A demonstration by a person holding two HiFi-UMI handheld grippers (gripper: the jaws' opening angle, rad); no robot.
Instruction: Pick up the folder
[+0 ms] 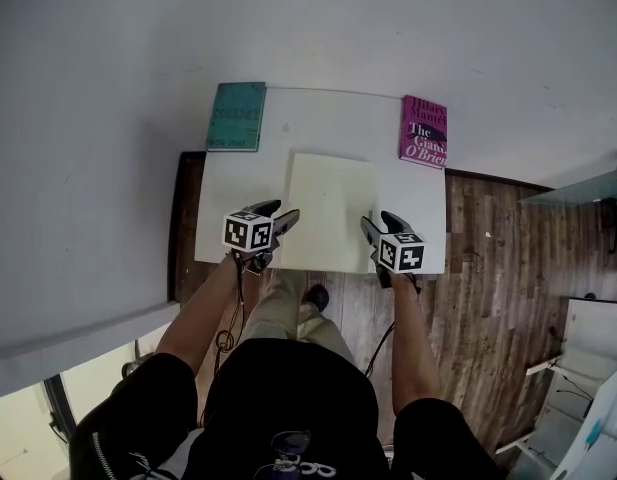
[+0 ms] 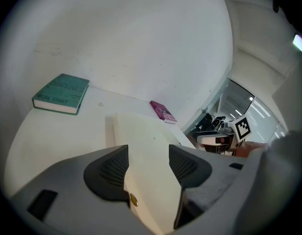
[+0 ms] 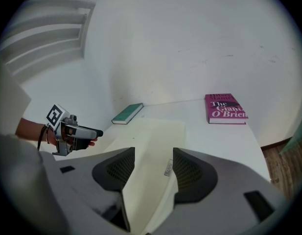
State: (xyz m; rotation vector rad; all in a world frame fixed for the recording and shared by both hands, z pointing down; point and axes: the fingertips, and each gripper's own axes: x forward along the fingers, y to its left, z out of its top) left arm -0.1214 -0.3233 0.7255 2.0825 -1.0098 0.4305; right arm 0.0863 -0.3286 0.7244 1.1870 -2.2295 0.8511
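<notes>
Main risk: both sets of jaws stand wide apart, with the folder (image 1: 333, 208) near edge just lying between them and nothing clamped, so a lift now would probably leave it on the table (image 1: 223, 203). If the left gripper (image 1: 286, 214) and right gripper (image 1: 371, 228) close unevenly, or one bites only the top cover, the folder could flop open, twist or skid toward the near table edge (the covers look thin and smooth, so a shallow pinch likely slips). The folder is pale cream, flat, rectangular and seemingly closed. It sits mid-table toward the near edge, with a gripper at each near corner. A small label shows at its near right edge. The teal book (image 1: 236, 115) far left and the pink book (image 1: 424, 131) far right are clear of it.
</notes>
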